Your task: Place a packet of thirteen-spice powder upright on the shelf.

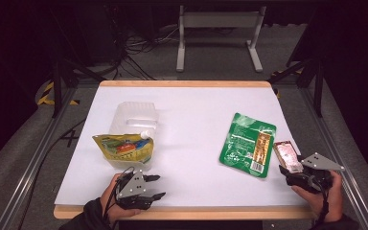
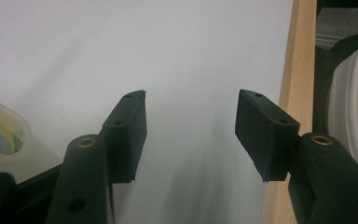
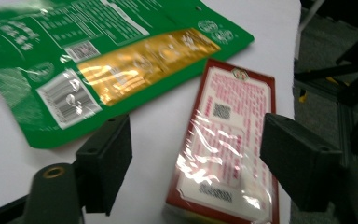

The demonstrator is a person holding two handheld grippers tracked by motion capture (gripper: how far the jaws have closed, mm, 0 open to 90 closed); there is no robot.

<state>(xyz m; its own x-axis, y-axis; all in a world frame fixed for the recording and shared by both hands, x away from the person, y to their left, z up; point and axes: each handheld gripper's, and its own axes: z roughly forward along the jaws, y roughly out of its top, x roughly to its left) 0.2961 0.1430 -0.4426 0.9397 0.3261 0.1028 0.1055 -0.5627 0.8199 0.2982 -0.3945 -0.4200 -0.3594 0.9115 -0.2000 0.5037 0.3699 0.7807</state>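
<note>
The right hand-held gripper point(image 3: 193, 163) sits at the counter's point(image 1: 196, 110) right edge near the front corner, jaws spread and clear of the red packet point(image 3: 226, 154) lying flat between them, probably lined up along its length for a pinch. The green pouch point(image 1: 247, 144) lies just beside it. The left hand-held gripper point(image 2: 191, 135) waits open and empty by the front edge, below the plastic tub point(image 1: 133, 125).

On the worktop point(image 1: 196, 120), the snack pouch point(image 1: 248, 144) lies at four o'clock, the wrapped packet point(image 1: 287, 156) just right of it. The lidded container point(image 1: 134, 117) sits at nine, a food pouch point(image 1: 123, 148) before it.
</note>
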